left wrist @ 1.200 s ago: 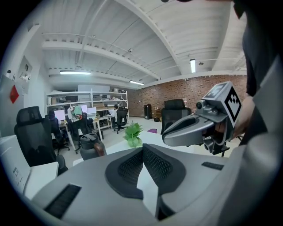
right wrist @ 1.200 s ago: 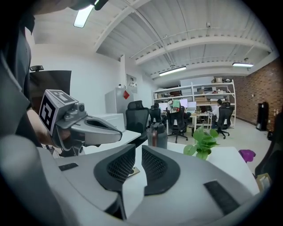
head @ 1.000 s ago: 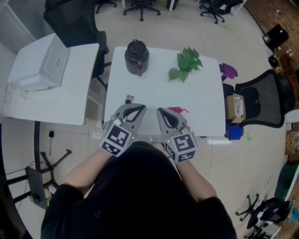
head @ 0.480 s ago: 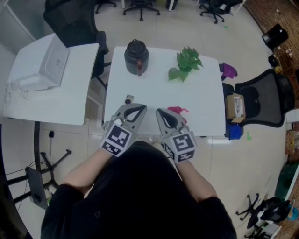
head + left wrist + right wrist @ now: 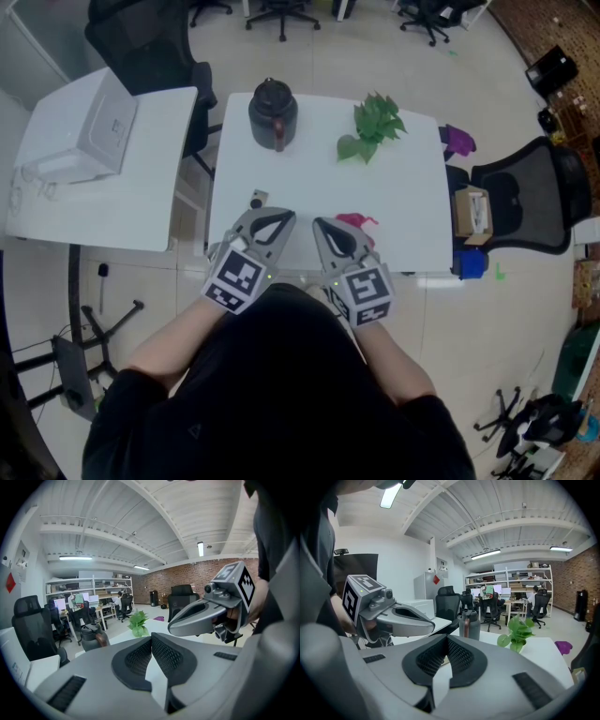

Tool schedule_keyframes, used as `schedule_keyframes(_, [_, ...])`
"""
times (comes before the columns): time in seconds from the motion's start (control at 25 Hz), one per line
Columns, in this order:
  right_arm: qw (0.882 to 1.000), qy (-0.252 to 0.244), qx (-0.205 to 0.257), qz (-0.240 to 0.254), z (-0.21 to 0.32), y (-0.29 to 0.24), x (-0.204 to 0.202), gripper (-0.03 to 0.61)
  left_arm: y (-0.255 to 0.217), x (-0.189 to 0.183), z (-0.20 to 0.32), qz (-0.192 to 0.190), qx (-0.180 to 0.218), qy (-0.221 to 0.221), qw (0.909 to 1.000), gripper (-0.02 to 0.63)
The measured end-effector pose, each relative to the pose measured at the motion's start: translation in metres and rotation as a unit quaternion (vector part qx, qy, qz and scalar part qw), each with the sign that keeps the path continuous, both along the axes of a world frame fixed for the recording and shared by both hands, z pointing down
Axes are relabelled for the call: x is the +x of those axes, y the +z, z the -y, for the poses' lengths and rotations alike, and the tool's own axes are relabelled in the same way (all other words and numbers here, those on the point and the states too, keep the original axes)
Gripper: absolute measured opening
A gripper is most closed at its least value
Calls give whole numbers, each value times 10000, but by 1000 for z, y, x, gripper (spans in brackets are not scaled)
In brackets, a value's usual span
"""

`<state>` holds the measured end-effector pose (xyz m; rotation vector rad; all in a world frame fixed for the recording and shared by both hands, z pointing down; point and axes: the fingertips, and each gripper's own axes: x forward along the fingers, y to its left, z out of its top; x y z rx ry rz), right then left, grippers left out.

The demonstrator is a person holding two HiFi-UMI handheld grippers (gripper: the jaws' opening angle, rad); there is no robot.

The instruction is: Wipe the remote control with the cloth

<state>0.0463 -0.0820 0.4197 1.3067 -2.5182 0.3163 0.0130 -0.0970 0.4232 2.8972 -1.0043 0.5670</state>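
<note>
While jaws touch, pink cloth (image 5: 364, 222), seemingly half-hidden

We hold our left gripper (image 5: 281, 218) and right gripper (image 5: 321, 225) side by side just ahead of our body, tips pointing away and leaning slightly toward each other. Both pairs of jaws are pressed together, with nothing between them. Our bare forearms (image 5: 176, 330) angle inward behind them.

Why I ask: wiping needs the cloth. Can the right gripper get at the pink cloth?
Probably yes: the pink cloth lies close beside the right gripper, nothing between, though its jaws are shut.
</note>
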Motion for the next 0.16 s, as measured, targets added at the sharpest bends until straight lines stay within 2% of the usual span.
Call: schedule_keyframes(0.16, [10000,-34,56,17,0,1,0,8,-1,0,0,-7,13,-1,10000,0])
